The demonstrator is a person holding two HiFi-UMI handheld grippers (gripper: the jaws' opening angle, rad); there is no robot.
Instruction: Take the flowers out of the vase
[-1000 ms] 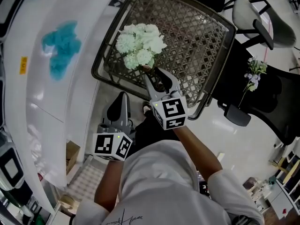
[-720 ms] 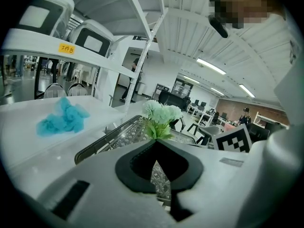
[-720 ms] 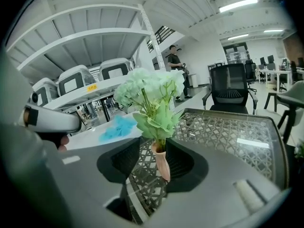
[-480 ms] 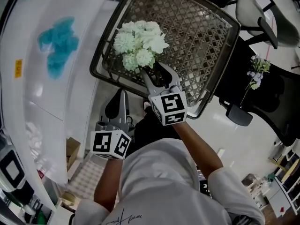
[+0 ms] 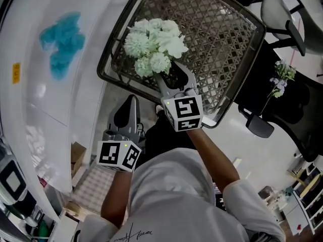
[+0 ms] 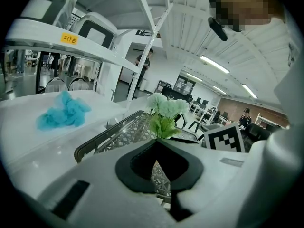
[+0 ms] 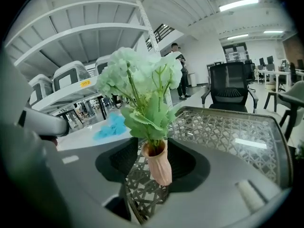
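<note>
White shelving (image 6: 57, 34) rises over the white bench (image 6: 28, 146) — black office chair (image 7: 229, 87) beyond it, strip lights (image 7: 240, 4) overhead.

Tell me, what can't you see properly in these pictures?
Head view: the pink vase is hidden beneath the flowers and the right gripper, whose jaws have just been opening with it between them.
Left gripper view: the left gripper blocks the pink vase.
Right gripper view: the stems' lower ends sit inside the pink vase.
Every view: the blue heap is too blurred to name.
</note>
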